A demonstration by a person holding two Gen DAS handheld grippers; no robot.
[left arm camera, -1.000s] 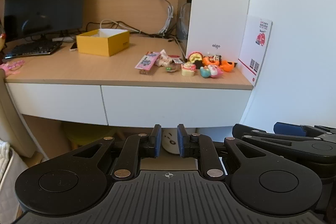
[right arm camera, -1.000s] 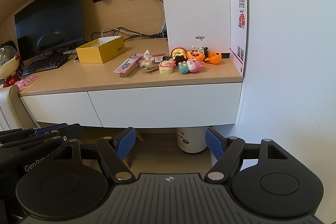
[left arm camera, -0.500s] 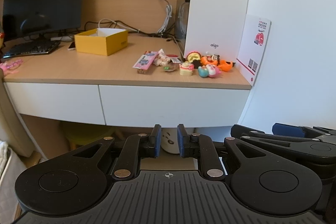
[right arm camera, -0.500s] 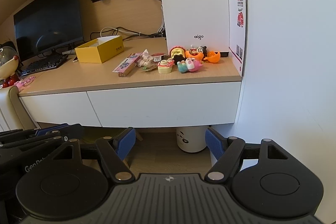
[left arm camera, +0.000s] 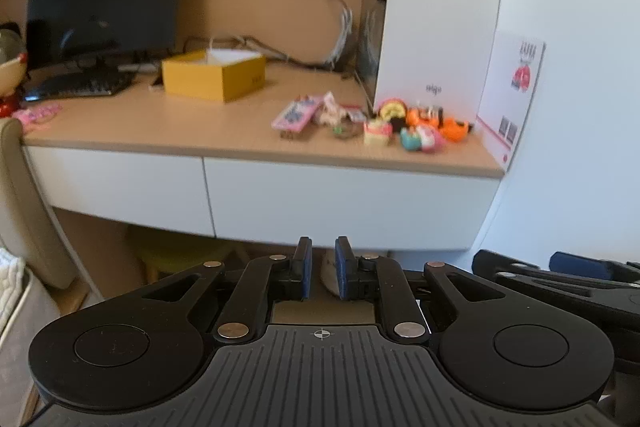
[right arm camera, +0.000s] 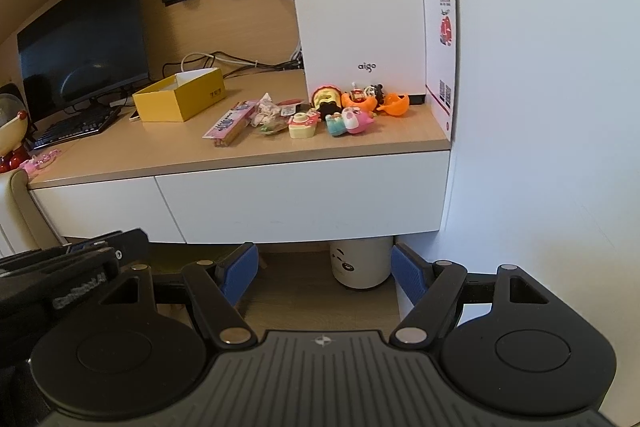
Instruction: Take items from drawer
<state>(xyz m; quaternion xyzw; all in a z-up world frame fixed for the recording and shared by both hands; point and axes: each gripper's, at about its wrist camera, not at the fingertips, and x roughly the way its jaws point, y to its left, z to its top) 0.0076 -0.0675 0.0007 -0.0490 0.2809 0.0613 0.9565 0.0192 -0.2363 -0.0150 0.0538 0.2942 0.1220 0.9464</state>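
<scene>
- Your left gripper (left arm camera: 321, 267) hangs below the table front with its jaws nearly closed; a narrow gap shows between the blue pads (left arm camera: 306, 269) and nothing is held in it.
- Your right gripper (right arm camera: 324, 273) hangs at similar height with its jaws released, spread wide and empty.
- In the right wrist view, the left gripper's body is at the lower left; in the left wrist view, the right gripper's body is at the lower right. The two are side by side.
- The right-hand drawer (right arm camera: 304, 201), a flat white front under the table edge, is shut. A second white drawer front (right arm camera: 100, 207) adjoins it on the left, also shut. Neither gripper touches either front.
- Drawer contents are not visible.
- The wooden table (right arm camera: 140, 147) carries a cluster of small toys (right arm camera: 348, 119) near its right end, just in front of a white computer case (right arm camera: 352, 7).
- A pink packet (right arm camera: 230, 123) lies to the left of the toys, with a small wrapped item (right arm camera: 266, 115) between.
- An open yellow box (right arm camera: 180, 99) stands further left and back.
- A dark monitor (right arm camera: 84, 39) and a keyboard (right arm camera: 72, 125) occupy the far left.
- A white card with red print (right arm camera: 442, 55) stands against the right wall at the table end.
- A white cylindrical bin (right arm camera: 362, 263) stands on the floor under the right-hand drawer.
- The left wrist view is blurred.
</scene>
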